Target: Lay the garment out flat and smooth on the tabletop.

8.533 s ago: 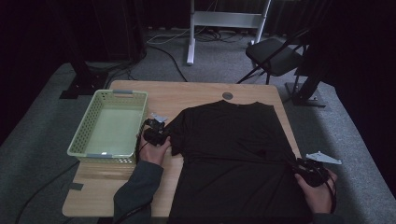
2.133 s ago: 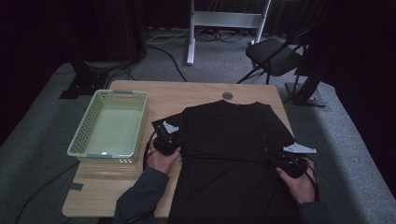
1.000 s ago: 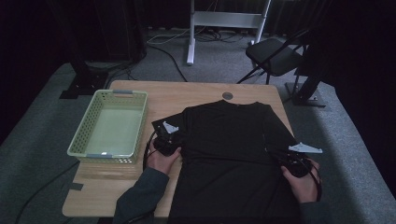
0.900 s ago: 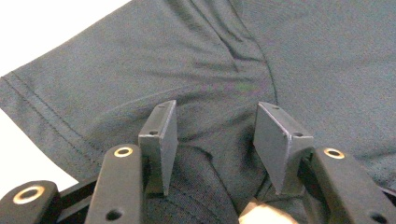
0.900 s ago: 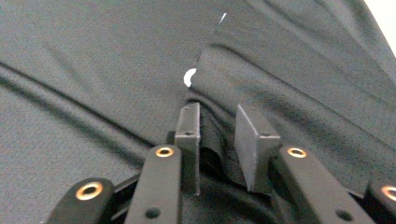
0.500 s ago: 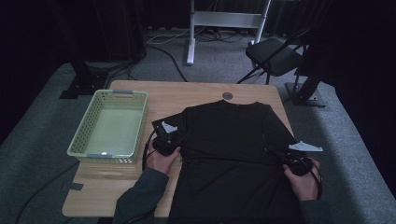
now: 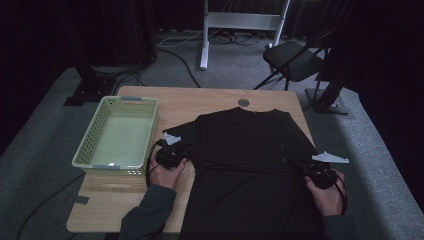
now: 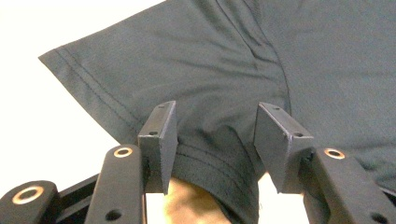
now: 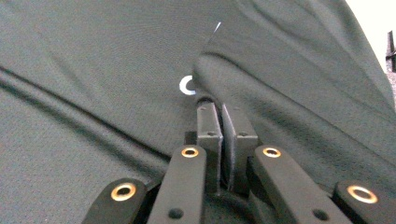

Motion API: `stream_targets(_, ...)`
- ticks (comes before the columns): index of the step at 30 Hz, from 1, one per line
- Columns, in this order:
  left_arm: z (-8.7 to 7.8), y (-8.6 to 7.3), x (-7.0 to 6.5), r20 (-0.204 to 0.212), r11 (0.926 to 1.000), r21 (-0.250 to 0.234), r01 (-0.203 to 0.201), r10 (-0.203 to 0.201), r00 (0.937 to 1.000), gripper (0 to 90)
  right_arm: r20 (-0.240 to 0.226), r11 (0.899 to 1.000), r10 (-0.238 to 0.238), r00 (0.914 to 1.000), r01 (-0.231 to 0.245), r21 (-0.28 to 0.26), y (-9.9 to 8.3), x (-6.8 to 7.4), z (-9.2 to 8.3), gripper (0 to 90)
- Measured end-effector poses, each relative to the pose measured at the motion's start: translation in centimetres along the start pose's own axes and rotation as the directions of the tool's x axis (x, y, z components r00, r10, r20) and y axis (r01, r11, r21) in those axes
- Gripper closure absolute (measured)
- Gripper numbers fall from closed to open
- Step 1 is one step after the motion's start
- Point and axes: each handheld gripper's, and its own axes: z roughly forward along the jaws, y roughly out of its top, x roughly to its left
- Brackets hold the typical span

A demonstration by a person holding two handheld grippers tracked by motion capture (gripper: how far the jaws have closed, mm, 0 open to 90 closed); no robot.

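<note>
Black t-shirt (image 7: 250, 165) spread flat on the tabletop (image 7: 210, 100), nothing folded yet as far as can be judged. Right gripper (image 9: 217, 116) just finished closing, jaws now pressed together on a pinch of fabric at the sleeve seam. Left gripper (image 8: 212, 135) jaws spread wide with the other sleeve's hem lying between them, not pinched yet, so probably grab left, then fold.

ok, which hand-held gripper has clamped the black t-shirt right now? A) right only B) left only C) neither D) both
A: in the right gripper view the right hand-held gripper has its jaws pinched shut on a fold of the black t-shirt, while the left hand-held gripper has its jaws apart, straddling the sleeve hem without pressing it.
</note>
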Motion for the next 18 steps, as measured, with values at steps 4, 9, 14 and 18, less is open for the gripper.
stream_targets(4,-0.2,-0.4,-0.2,-0.007,0.9997,0.019,-0.017,0.018,0.9998,50.4,0.004,1.0,0.004,1.0,-0.004,-0.008,0.1,-0.1,-0.2,86.1)
stream_targets(9,-0.4,-0.8,0.0,-0.028,0.999,0.042,-0.015,0.016,0.9995,51.2,0.003,1.0,0.001,1.0,-0.001,-0.011,0.1,-0.2,-0.3,85.9)
stream_targets(14,-0.7,-1.1,0.2,-0.039,0.9986,0.054,-0.005,0.007,0.9992,52.5,0.004,1.0,0.002,1.0,-0.002,-0.01,0.1,-0.2,-0.3,85.8)
stream_targets(18,-1.0,-1.4,0.3,-0.046,0.9985,0.055,0.0,0.002,0.9989,52.6,0.007,1.0,0.001,1.0,-0.001,-0.012,0.1,-0.2,-0.4,86.0)
